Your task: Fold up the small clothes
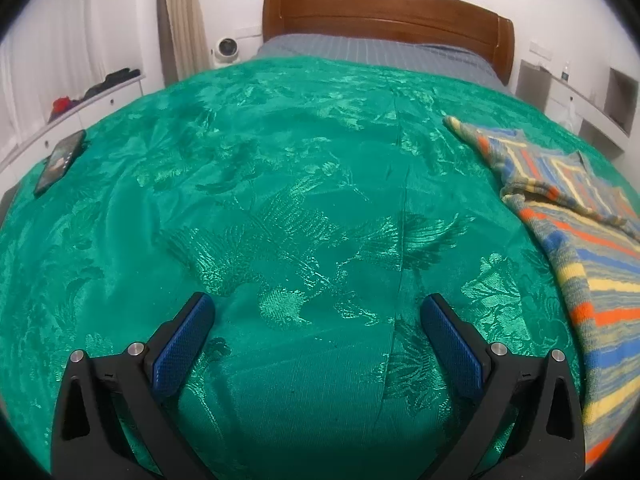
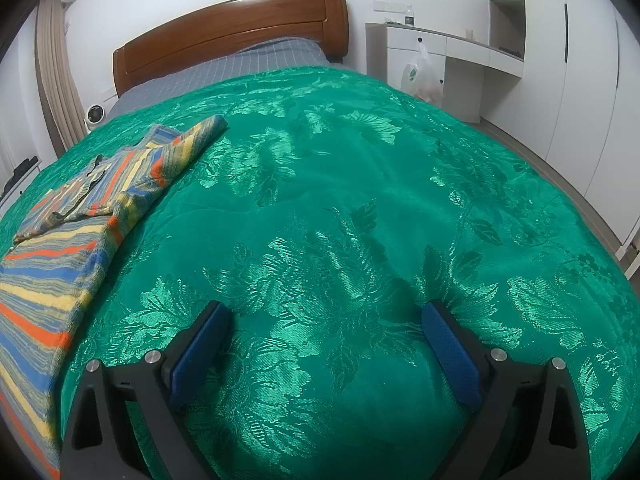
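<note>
A small striped knitted garment (image 1: 592, 248) in grey, blue, yellow and orange lies flat on the green patterned bedspread (image 1: 280, 184). It is at the right edge of the left wrist view and at the left edge of the right wrist view (image 2: 60, 248), with one sleeve stretched toward the headboard. My left gripper (image 1: 318, 308) is open and empty, above bare bedspread to the left of the garment. My right gripper (image 2: 326, 316) is open and empty, above bare bedspread (image 2: 360, 200) to the right of the garment.
A dark phone (image 1: 60, 160) lies on the bedspread's left edge. A wooden headboard (image 1: 384, 12) and grey sheet are at the far end. White cabinets stand on both sides; a plastic bag (image 2: 422, 76) hangs on the right one. A small white fan (image 1: 227, 49) is by the curtain.
</note>
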A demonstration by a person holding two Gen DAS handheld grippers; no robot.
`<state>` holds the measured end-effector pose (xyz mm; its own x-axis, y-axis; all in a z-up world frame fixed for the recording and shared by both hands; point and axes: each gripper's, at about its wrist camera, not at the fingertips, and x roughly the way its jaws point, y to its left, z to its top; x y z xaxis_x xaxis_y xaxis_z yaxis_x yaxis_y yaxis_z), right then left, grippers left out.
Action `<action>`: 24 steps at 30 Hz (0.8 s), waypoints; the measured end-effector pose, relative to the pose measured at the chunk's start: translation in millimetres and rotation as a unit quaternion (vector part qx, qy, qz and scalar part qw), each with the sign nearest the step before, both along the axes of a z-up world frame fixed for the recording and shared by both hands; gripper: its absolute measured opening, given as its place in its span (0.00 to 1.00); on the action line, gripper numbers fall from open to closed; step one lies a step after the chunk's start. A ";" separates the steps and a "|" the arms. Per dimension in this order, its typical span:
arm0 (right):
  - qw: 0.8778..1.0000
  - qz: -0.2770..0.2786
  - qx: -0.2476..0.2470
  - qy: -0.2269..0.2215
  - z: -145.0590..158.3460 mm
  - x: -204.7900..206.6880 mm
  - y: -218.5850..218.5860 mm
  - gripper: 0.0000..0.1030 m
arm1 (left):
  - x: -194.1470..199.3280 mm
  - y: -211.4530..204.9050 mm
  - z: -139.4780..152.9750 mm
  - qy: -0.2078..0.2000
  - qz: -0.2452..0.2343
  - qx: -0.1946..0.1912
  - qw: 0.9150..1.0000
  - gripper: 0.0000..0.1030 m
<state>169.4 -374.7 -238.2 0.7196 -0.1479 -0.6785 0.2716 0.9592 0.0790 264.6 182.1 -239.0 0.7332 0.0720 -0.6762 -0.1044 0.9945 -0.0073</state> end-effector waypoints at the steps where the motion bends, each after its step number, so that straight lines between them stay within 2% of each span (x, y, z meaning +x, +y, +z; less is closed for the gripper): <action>1: 1.000 0.000 0.000 0.000 -0.2 -0.1 -0.2 0.94 | -0.6 -0.2 -0.4 -0.001 0.000 0.000 1.000 1.00; 24: 1.000 0.001 0.001 -0.006 -0.6 -2.0 -1.0 0.95 | -1.5 -0.3 -3.0 -0.006 0.000 -0.001 1.000 1.00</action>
